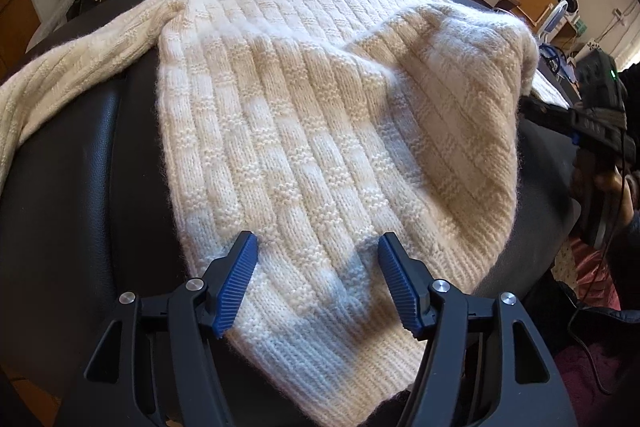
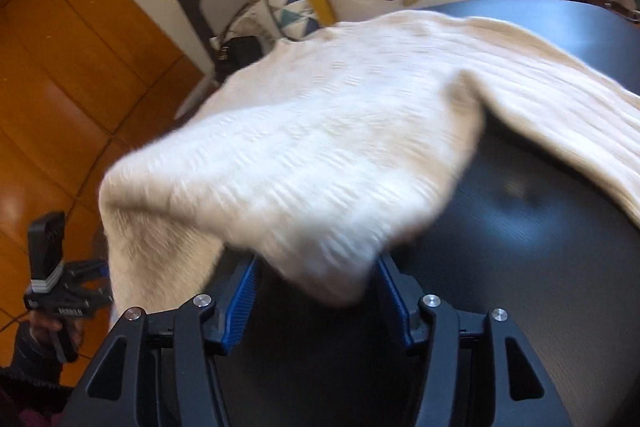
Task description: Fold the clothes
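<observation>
Your cream knit sweater [image 1: 304, 115] lies spread over the dark worktop [image 1: 80, 155], collar toward the far edge by the cushions. One side panel is already turned in over the body on your right; the left sleeve [image 1: 60, 75] trails out toward the worktop's left edge, and the hem has not been brought up, so most of the folding is left. Your left tool [image 1: 316, 247] hovers over the hem at the near edge, fingers wide apart, gripping nothing. Your right tool [image 2: 316, 263] also stands wide, with a lifted flap of knit draped between its fingers; that view is blurred, so it seems released rather than pinching.
</observation>
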The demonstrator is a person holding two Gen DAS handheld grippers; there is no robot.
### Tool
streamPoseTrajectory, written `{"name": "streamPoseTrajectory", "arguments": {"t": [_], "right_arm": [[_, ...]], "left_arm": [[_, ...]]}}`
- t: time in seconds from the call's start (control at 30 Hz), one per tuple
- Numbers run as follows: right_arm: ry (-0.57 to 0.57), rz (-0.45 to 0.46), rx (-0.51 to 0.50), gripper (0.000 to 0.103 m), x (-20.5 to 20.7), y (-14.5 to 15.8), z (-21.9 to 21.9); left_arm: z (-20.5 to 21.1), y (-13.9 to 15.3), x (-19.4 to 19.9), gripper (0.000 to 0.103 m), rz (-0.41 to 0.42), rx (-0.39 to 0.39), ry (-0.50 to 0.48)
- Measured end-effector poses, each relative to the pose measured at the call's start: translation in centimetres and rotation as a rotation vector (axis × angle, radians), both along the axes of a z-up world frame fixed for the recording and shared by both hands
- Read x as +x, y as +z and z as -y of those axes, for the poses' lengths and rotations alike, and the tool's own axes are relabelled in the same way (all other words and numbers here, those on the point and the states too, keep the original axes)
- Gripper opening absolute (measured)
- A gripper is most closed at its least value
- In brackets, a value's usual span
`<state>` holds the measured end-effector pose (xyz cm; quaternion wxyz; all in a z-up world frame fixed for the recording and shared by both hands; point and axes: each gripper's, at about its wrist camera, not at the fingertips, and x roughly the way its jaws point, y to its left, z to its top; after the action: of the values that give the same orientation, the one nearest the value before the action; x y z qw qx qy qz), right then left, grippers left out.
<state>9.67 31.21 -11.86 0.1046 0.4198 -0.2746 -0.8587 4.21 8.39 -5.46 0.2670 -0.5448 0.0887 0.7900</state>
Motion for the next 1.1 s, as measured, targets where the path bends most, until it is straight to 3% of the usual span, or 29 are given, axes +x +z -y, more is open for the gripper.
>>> {"name": "streamPoseTrajectory", "arguments": {"t": [0.07, 0.17, 0.3, 0.33, 0.47, 0.53, 0.6, 0.73, 0.8, 0.93, 1.0, 1.1], "right_arm": [[0.052, -0.033, -0.158, 0.039, -0.4, 0.9, -0.2], [0.046, -0.205, -0.406, 0.039, 0.7, 4.6, -2.6], [-0.081, -0.369, -0.475, 0.043, 3.2, 9.6, -7.0], [-0.107, -0.367, -0.455, 0.049, 3.5, 10.2, -7.7], [-0.129, -0.2, -0.25, 0.05, 4.2, 9.6, -7.5], [-0.045, -0.128, -0.168, 0.05, 4.9, 7.7, -5.5], [0.02, -0.07, -0.007, 0.05, 6.6, 5.1, -2.9], [0.035, 0.05, 0.209, 0.053, 9.7, -1.0, 0.0], [0.025, 0.052, 0.214, 0.055, 9.4, -3.4, 0.3], [0.041, -0.02, 0.187, 0.063, 5.8, -4.7, 0.8], [0.109, -0.031, 0.089, 0.063, 3.0, -5.2, 1.7], [0.207, -0.054, -0.153, 0.063, 0.6, -5.3, 2.2]], "left_arm": [[-0.1, 0.0, 0.1, 0.067, 0.0, -0.007, -0.003], [-0.2, 0.1, 0.1, 0.067, 0.0, -0.029, -0.024], [-0.1, 0.2, -0.4, 0.067, 0.005, -0.037, -0.039], [-0.1, 0.2, -0.5, 0.067, 0.006, -0.041, -0.046], [-0.1, 0.3, -0.7, 0.067, 0.004, -0.057, -0.065], [-0.1, 0.3, -0.6, 0.067, -0.004, -0.063, -0.073], [0.0, 0.3, -0.6, 0.069, -0.009, -0.059, -0.075], [0.0, 0.3, -0.5, 0.074, -0.012, -0.048, -0.069], [-0.3, 0.3, -0.4, 0.076, -0.019, -0.065, -0.069], [-0.6, 0.3, -0.3, 0.077, -0.028, -0.08, -0.061], [-0.5, 0.4, -0.3, 0.078, -0.027, -0.073, -0.055], [-0.4, 0.4, -0.2, 0.078, -0.035, -0.072, -0.059]]}}
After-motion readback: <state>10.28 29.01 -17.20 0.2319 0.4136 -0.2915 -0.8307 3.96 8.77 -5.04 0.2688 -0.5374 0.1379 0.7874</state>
